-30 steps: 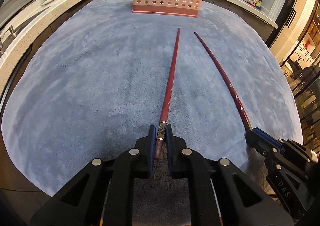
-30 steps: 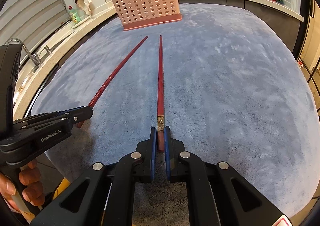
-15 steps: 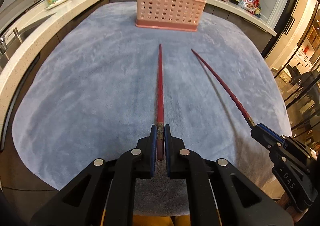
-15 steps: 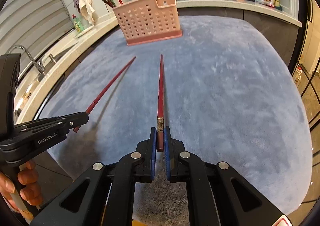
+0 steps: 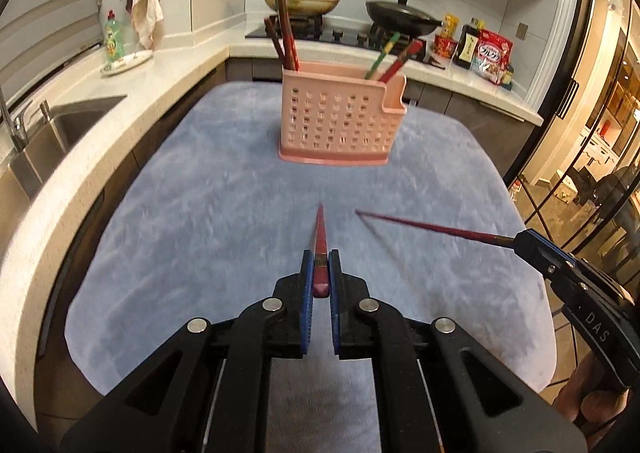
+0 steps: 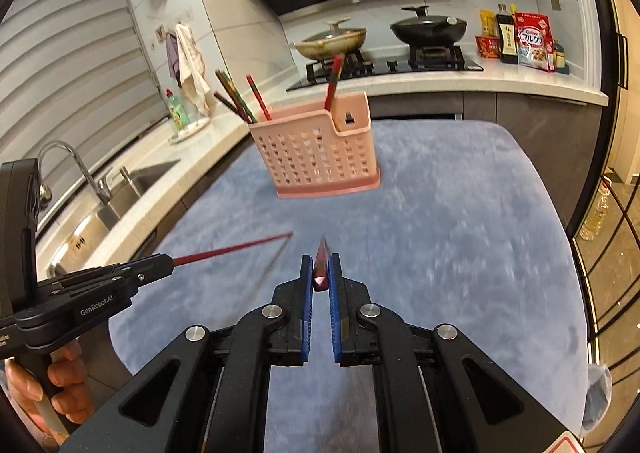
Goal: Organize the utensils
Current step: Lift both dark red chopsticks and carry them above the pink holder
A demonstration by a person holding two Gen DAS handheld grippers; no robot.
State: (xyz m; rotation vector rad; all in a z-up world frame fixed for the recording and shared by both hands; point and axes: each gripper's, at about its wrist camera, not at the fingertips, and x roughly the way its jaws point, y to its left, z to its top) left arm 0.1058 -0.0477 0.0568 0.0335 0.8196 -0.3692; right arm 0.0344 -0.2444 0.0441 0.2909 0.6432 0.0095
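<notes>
Currently: left claw (image 5: 319, 273) clamped on red chopstick (image 5: 320, 241) | right claw (image 6: 320, 273) clamped on second chopstick (image 6: 321, 259) | both held above worktop (image 5: 200, 213), short of pink holder (image 5: 340, 121) | risk: tips, apparently blurred, may be knocked on holder rim, tipping it.

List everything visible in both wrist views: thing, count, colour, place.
held chopsticks: 2, dark red, one in the left claw, one in the right claw
utensil holder: 1, pink, perforated, far end of the mat
stored chopsticks: several, red, brown and green, upright in the holder
mat: 1, blue-grey, covers the table
sink: 1, steel, with faucet, left counter
pans: 2, one tan, one black, lidded, on the stove
dish soap bottle: 1, green, by the sink
towel: 1, cream, on the wall
food packages: several, red and yellow, right counter
left claw: black, blue pads, shut
right claw: same, shut
</notes>
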